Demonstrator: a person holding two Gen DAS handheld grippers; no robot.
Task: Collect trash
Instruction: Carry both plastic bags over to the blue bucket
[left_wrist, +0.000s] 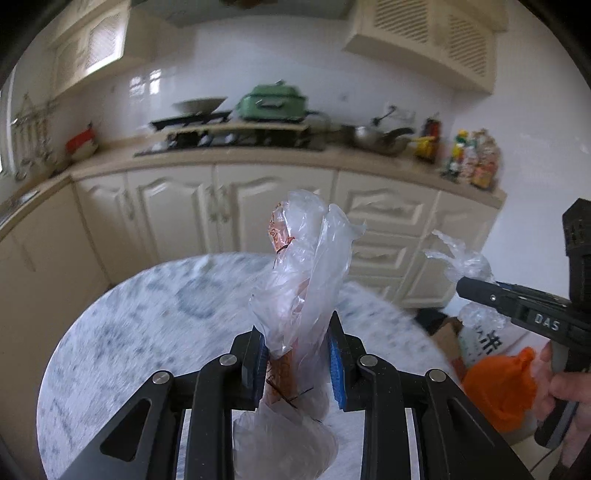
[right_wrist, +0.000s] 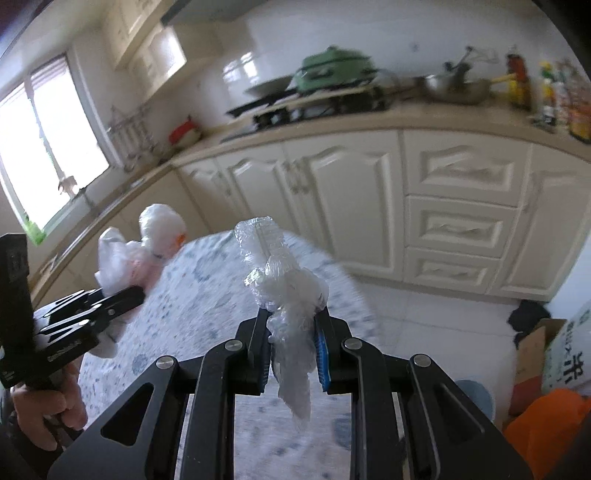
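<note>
Gripping, left: the left gripper (left_wrist: 297, 354) was clamped on a clear plastic bag (left_wrist: 306, 266) with orange-printed wrapping inside; the bag stood up between the 2 blue-padded fingers (left_wrist: 337, 363) and bulged out below them.
Gripping, right: the right gripper (right_wrist: 293, 349) was clamped on a crumpled wad of clear film (right_wrist: 286, 280), which rose above the fingertips while 1 tail hung down between the jaws.
Relative position: in the left view the right gripper (left_wrist: 466, 287) was off to the right, its film wad (left_wrist: 463, 264) poking up past the tip; in the right view the left gripper (right_wrist: 131, 295) was off to the left, with its bag (right_wrist: 147, 251) bunched above it.
Beneath: both loads hung over a round marble-patterned table (left_wrist: 129, 332), not touching it.
Floor, right: an orange bag (left_wrist: 498, 387) sat beside a cardboard box (right_wrist: 532, 354).
Beyond: cream cabinets (right_wrist: 351, 192) ran under a counter bearing a green pot (left_wrist: 273, 103), pans and bottles (left_wrist: 472, 158); motion blur softened them.
</note>
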